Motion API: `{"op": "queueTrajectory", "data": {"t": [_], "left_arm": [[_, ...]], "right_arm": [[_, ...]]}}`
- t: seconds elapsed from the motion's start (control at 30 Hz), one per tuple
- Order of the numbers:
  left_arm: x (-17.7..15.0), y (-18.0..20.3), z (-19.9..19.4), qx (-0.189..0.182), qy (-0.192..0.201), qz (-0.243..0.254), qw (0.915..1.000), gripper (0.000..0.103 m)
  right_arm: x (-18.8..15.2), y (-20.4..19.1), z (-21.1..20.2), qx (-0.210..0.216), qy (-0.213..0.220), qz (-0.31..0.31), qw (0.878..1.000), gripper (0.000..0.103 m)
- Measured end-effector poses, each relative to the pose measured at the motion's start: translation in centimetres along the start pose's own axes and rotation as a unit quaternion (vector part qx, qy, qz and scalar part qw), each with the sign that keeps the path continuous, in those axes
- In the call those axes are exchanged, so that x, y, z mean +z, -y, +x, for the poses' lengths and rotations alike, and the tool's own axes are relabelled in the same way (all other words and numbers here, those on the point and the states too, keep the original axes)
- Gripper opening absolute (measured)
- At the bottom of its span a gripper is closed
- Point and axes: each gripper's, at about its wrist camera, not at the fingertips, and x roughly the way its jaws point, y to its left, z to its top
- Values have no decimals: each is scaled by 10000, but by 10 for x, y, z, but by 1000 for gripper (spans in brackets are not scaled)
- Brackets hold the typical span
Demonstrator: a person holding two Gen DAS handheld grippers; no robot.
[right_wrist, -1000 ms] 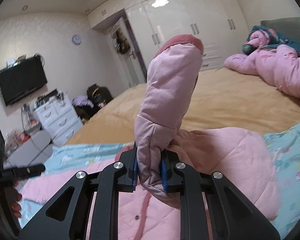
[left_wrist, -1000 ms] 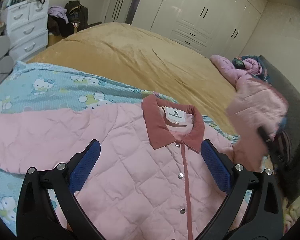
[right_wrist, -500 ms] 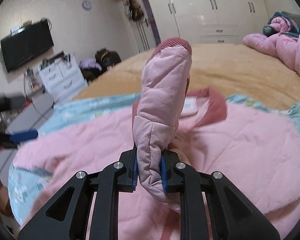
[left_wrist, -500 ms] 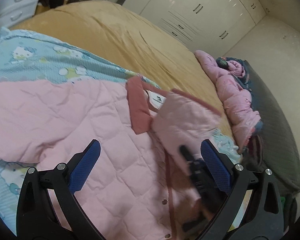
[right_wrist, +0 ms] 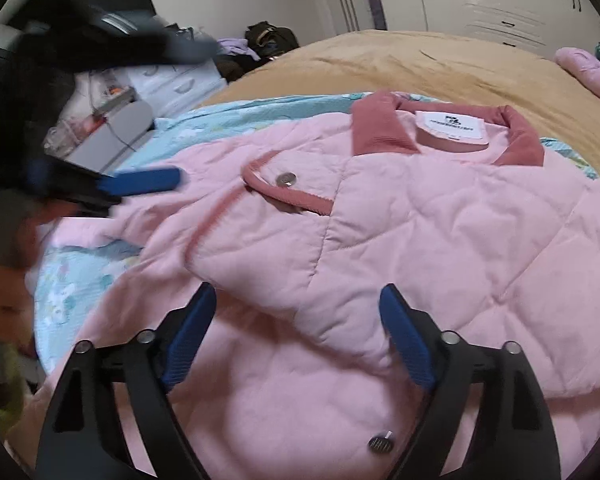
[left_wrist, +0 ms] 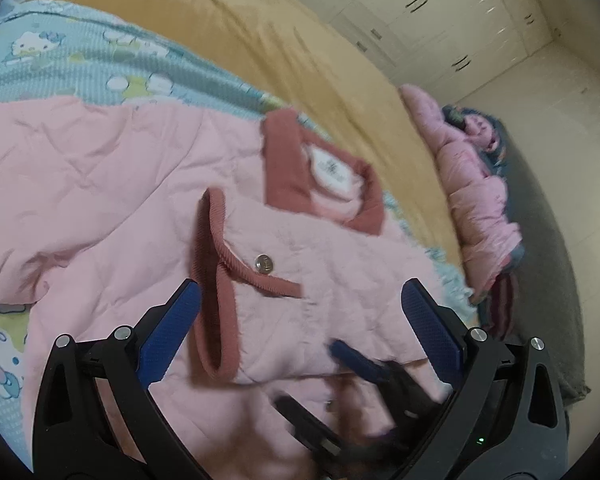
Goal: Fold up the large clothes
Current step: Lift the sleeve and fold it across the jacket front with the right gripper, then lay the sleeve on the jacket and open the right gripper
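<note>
While right gripper (right_wrist: 296,332) just opened, sleeve (right_wrist: 320,248) released across jacket (right_wrist: 480,240).

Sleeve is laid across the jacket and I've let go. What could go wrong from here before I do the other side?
1. The folded sleeve looks puffy and lies loose on the jacket; with the right gripper, whose jaws have just been opening, clear of it, it may spring back.
2. The open left gripper hangs close over the cuff and could snag it.
3. The other sleeve is spread wide and creased, so the fold may come out uneven.
</note>
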Motion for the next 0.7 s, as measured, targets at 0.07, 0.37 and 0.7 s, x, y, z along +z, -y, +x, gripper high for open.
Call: {"op": "queueTrajectory", "data": {"t": [0.07,0.37,0.7], "left_arm": [[-3,-6,15,149,-144,44,9998,90],[-12,0,33,467,3,626,9969,2],[-8,8,12,1331,454,1495,9787,2]], "right_arm": [[-3,7,-22,30,140,187,9997,84],[-11,72,-107,-495,842,844,9916,74],[3,176,-99,-1856,507,1593,9683,71]]}}
